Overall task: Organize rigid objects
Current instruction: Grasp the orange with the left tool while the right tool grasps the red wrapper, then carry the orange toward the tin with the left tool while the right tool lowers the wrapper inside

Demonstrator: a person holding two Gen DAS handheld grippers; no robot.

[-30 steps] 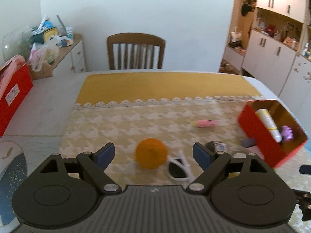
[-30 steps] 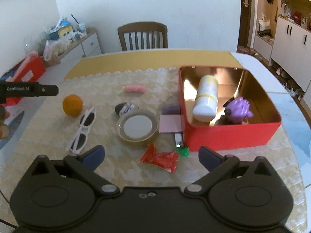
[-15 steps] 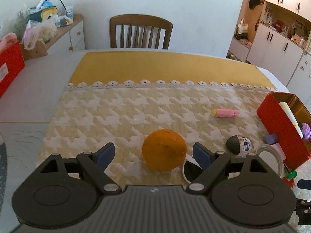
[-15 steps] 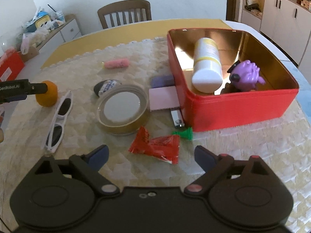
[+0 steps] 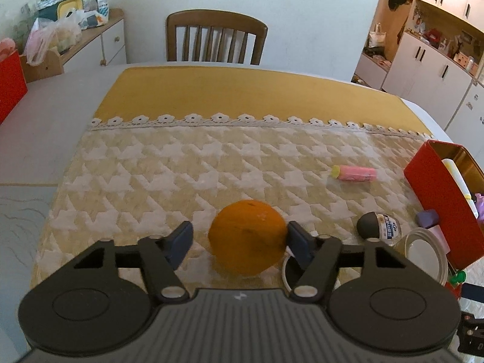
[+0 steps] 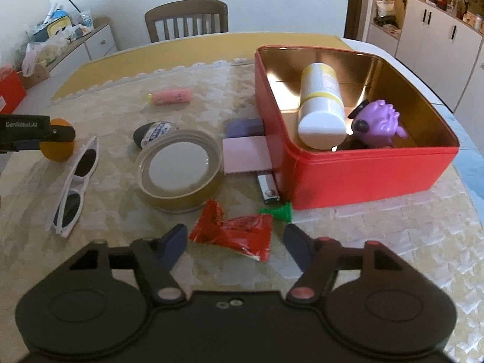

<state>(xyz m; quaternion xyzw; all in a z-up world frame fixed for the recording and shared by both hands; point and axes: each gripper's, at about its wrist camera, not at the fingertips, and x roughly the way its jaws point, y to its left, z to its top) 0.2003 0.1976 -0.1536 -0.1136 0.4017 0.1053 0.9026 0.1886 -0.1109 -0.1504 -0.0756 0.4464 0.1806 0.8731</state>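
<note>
Now we had the left gripper (image 5: 239, 239) straddling the orange (image 5: 247, 237), jaws spread, right pad touching, left pad apart. It sat well left of the red tin (image 6: 357, 163). Round, no long axis, stem dimple up; an uneven squeeze could roll it away. Right gripper (image 6: 233, 240) gaped around the red wrapper (image 6: 234, 233).

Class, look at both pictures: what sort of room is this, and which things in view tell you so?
Most likely a home dining room: a wooden chair at a cloth-covered table, with white cupboards and household clutter beside.
</note>
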